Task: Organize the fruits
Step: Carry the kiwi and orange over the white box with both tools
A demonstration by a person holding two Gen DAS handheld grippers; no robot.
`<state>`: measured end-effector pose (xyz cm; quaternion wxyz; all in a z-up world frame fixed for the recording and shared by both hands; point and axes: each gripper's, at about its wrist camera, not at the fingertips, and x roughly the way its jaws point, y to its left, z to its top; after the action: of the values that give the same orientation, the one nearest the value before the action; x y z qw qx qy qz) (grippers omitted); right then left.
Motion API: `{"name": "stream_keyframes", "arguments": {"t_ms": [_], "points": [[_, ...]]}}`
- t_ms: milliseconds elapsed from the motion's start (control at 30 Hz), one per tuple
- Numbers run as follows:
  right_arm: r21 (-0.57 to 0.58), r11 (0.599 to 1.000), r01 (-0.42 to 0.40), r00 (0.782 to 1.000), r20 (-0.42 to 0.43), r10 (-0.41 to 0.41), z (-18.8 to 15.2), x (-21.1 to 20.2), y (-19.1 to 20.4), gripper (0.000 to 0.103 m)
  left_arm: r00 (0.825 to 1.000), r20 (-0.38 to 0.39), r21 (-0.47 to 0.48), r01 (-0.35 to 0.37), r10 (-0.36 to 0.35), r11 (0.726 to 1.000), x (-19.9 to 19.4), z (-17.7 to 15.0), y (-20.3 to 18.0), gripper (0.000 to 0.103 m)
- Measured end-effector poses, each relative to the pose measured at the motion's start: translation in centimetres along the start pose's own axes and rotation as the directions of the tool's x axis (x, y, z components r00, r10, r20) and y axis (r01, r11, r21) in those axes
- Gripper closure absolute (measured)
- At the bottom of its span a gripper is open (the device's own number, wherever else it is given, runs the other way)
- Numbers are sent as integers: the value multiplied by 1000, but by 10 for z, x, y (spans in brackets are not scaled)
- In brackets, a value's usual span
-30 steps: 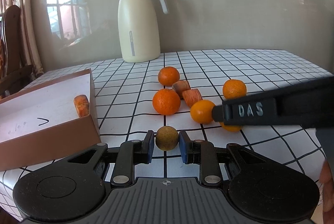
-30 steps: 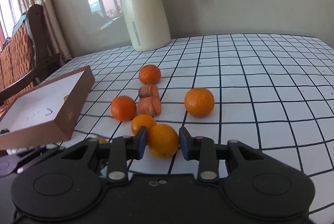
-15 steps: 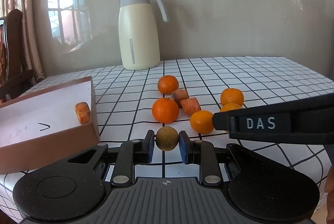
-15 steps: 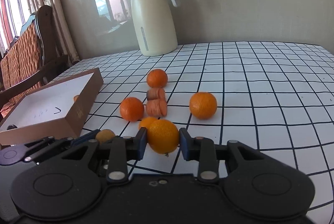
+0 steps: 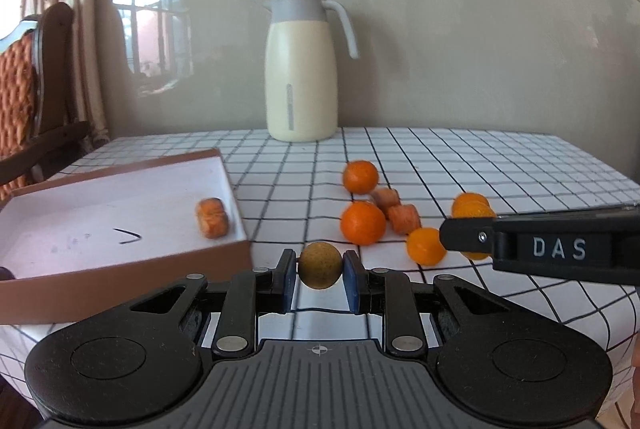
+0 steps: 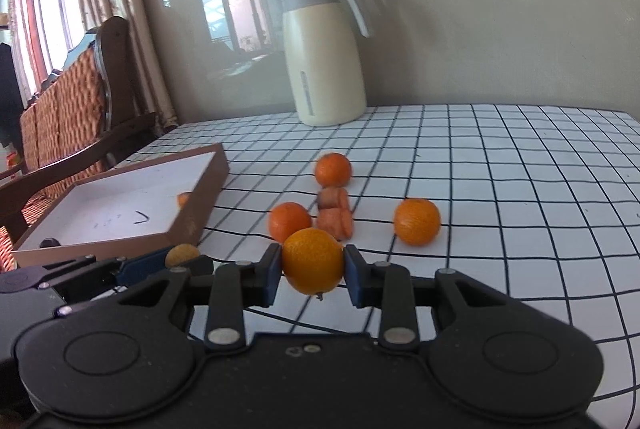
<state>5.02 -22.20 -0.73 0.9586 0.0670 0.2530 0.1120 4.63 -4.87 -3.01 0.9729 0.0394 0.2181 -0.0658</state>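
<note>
Fruits: left wrist view, left gripper pinches brown round fruit just beside the box. Right wrist view, right gripper pinches an orange above the table. Clear the box wall, lower inside, then release.

Open checked tablecloth lies clear to the right; oranges and carrot chunks crowd the middle, brown box walls the left
</note>
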Motion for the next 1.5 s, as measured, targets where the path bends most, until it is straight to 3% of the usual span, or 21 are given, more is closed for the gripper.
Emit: {"name": "stream_keyframes", "arguments": {"t_ms": [367,933,1500], "points": [[-40,997,-73,996,40,74,7,3,29,79,997,46,-41,-53,55,998,-21,4,39,78],[-89,979,-186,980,55,191,10,17,76,79,987,57,-128,-141,150,982,-35,2,93,78],[-109,968,-224,968,90,234,13,38,110,79,953,70,-212,-273,293,938,-45,-4,149,78]]}}
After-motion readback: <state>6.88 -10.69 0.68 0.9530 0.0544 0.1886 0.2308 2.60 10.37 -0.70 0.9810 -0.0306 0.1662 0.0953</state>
